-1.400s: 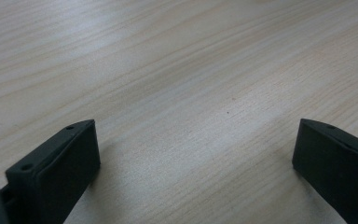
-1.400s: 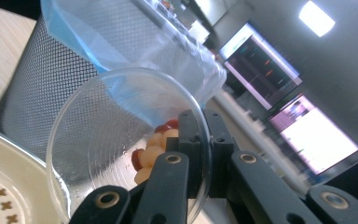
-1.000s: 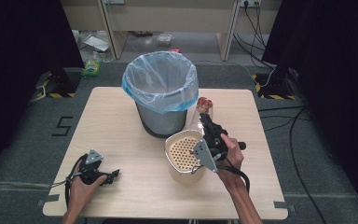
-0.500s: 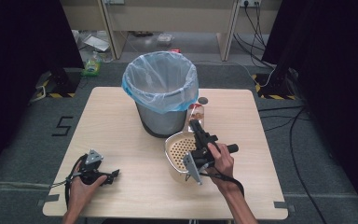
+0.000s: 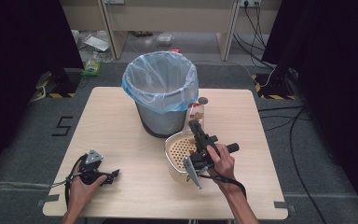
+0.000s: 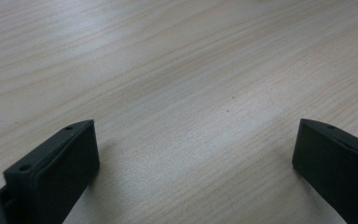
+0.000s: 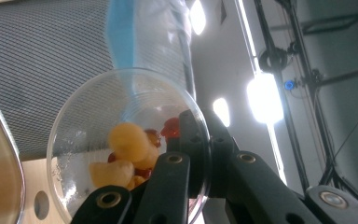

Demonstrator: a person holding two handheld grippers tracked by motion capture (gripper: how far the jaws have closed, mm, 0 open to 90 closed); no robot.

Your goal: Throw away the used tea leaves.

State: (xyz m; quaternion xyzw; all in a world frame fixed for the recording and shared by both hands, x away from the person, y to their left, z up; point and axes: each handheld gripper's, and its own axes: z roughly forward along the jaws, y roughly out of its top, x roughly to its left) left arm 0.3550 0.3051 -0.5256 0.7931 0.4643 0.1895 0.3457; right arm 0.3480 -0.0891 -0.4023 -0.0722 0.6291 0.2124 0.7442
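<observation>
My right gripper (image 5: 196,127), clamped on the clear plastic cup of yellow and red fruit pieces (image 5: 196,113), has dropped toward the cream perforated colander (image 5: 179,148) right of the bin, ready for tipping; left gripper (image 5: 113,173) rests wide open.

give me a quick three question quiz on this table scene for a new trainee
1. True or false: the left tool has its jaws apart over bare table.
2. What is the right tool shut on?
A. the bin bag
B. a clear cup with fruit pieces
C. a cable
3. Fill in: the perforated strainer bowl stands in front of the ____ lined with a blue bag.

Key
1. True. In the left gripper view both jaws stand wide with only wood between them.
2. B. The right gripper view shows the clear cup pinched at its rim, yellow and red fruit pieces inside.
3. Bin. The bin sits mid-table.
</observation>
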